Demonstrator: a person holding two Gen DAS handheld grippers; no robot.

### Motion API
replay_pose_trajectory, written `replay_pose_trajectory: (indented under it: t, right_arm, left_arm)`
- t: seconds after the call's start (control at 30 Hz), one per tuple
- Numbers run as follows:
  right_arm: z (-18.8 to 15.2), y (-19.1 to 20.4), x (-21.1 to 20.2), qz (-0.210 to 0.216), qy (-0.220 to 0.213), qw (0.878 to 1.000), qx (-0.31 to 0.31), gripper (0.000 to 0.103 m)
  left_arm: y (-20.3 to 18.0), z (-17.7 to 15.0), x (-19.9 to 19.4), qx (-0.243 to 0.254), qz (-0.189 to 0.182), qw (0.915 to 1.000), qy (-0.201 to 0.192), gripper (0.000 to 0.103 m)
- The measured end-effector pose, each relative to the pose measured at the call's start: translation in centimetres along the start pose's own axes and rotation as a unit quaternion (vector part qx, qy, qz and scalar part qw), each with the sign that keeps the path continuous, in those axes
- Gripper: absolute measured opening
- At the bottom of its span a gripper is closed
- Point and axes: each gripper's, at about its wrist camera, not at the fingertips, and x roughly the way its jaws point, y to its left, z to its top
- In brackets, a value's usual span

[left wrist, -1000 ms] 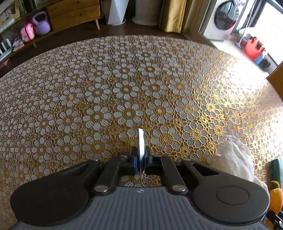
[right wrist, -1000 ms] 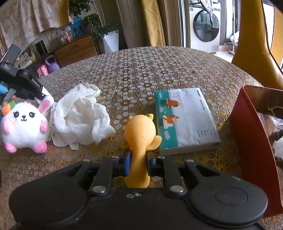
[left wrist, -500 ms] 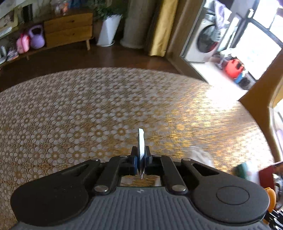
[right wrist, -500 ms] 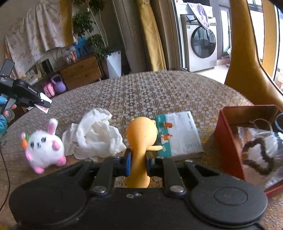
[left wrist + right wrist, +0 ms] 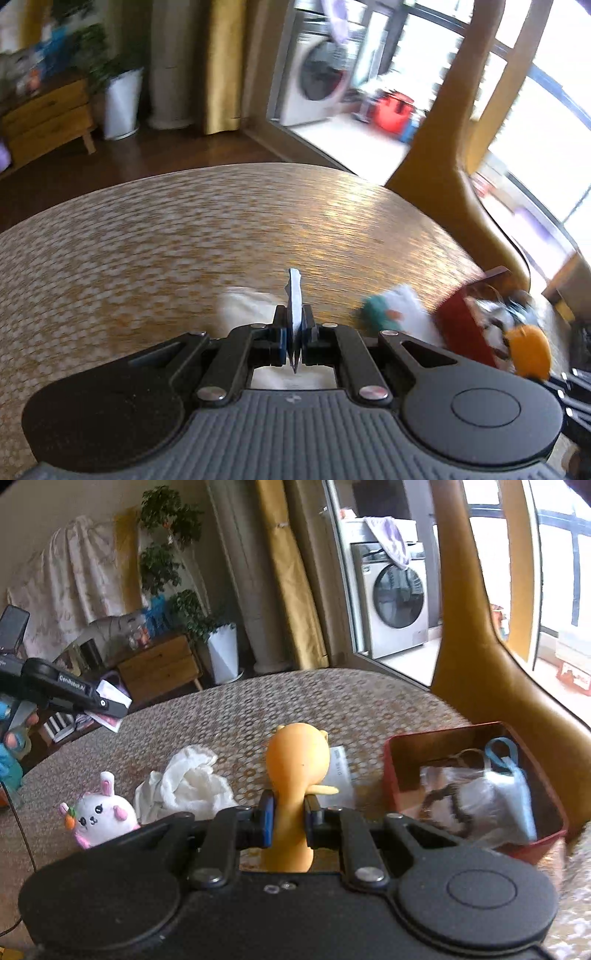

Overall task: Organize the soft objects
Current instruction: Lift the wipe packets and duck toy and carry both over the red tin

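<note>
Progress of the sorting, read from left to right in the right wrist view. The left gripper [image 5: 110,705] is raised over the desk's [image 5: 258,701] left edge, its fingers closed on a thin white card [image 5: 294,306]. Below it, the bunny [image 5: 98,816] and then the white cloth [image 5: 184,782] lie loose on the desk, just beside one another: neither is put away. At centre, the right gripper [image 5: 289,812] has its fingers clamped on the waist of the orange toy [image 5: 297,760], held upright and clear of the desk; a tissue pack [image 5: 341,771] lies flat behind it. At right, the red box [image 5: 406,746] already holds a clear bag [image 5: 491,797]. Judged remaining: deposit the orange toy, then clear the bunny, cloth and probably the tissue pack.
</note>
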Motion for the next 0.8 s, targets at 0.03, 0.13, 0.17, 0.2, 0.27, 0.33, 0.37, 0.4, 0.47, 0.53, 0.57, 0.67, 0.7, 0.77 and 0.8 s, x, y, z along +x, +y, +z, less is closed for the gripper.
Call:
replay_pose_trajectory:
  t: [0.03, 0.13, 0.17, 0.2, 0.27, 0.33, 0.37, 0.4, 0.47, 0.53, 0.57, 0.67, 0.7, 0.77, 0.8]
  right_arm:
    - [0.0, -0.5, -0.5, -0.004, -0.003, 1.000, 0.002, 0.015]
    - [0.2, -2.0, -1.8, -0.018, -0.012, 1.000, 0.010, 0.015]
    - [0.2, -2.6, -2.2, -0.022, -0.015, 1.000, 0.013, 0.015]
    - [0.2, -3.1, -2.6, -0.027, -0.018, 0.999, 0.016, 0.015]
    - [0.2, -4.1, -3.1, -0.035, -0.021, 0.999, 0.022, 0.015]
    - [0.1, -5.1, -3.7, -0.042, -0.025, 0.998, 0.030, 0.015]
    - [0.1, -5.7, -4.0, -0.047, -0.028, 0.998, 0.033, 0.015]
    - [0.1, -6.2, -4.2, -0.051, -0.030, 0.998, 0.036, 0.015]
    - [0.0, -7.1, -4.5, -0.059, -0.032, 0.997, 0.042, 0.015]
    - [-0.1, -7.8, -4.6, -0.066, -0.033, 0.996, 0.046, 0.015]
    - [-0.1, -8.3, -4.6, -0.069, -0.032, 0.996, 0.049, 0.015]
    - [-0.2, -9.8, -4.4, -0.083, -0.027, 0.995, 0.054, 0.015]
    - [-0.2, -10.2, -4.1, -0.088, -0.025, 0.994, 0.055, 0.015]
    - [-0.2, -11.0, -3.4, -0.097, -0.020, 0.993, 0.059, 0.015]
    - [-0.2, -11.5, -2.8, -0.102, -0.017, 0.993, 0.061, 0.015]
  left_arm:
    - [-1.7, -0.1, 0.1, 0.013, -0.010, 0.9999, 0.002, 0.006]
    - [-5.9, -0.6, 0.7, 0.050, -0.032, 0.9982, 0.006, 0.006]
    - [-7.4, -0.7, 1.0, 0.062, -0.041, 0.9972, 0.007, 0.006]
    - [-8.9, -0.9, 1.3, 0.072, -0.049, 0.9962, 0.009, 0.006]
    - [-11.0, -1.5, 1.8, 0.088, -0.063, 0.9940, 0.012, 0.006]
    - [-13.5, -1.9, 2.5, 0.105, -0.078, 0.9913, 0.015, 0.006]
    - [-14.5, -2.1, 2.8, 0.112, -0.083, 0.9900, 0.018, 0.006]
    - [-15.5, -2.3, 3.1, 0.120, -0.088, 0.9887, 0.019, 0.007]
    - [-17.6, -2.8, 3.8, 0.135, -0.096, 0.9859, 0.022, 0.006]
    - [-19.8, -3.2, 4.4, 0.147, -0.103, 0.9835, 0.023, 0.006]
    - [-20.8, -3.4, 4.6, 0.153, -0.105, 0.9822, 0.023, 0.006]
    - [-23.6, -4.0, 6.2, 0.170, -0.111, 0.9788, 0.030, 0.006]
    - [-24.4, -4.2, 6.8, 0.175, -0.113, 0.9774, 0.033, 0.006]
    - [-26.1, -4.6, 8.1, 0.187, -0.115, 0.9749, 0.038, 0.007]
    - [-26.8, -4.8, 8.8, 0.189, -0.114, 0.9744, 0.041, 0.007]
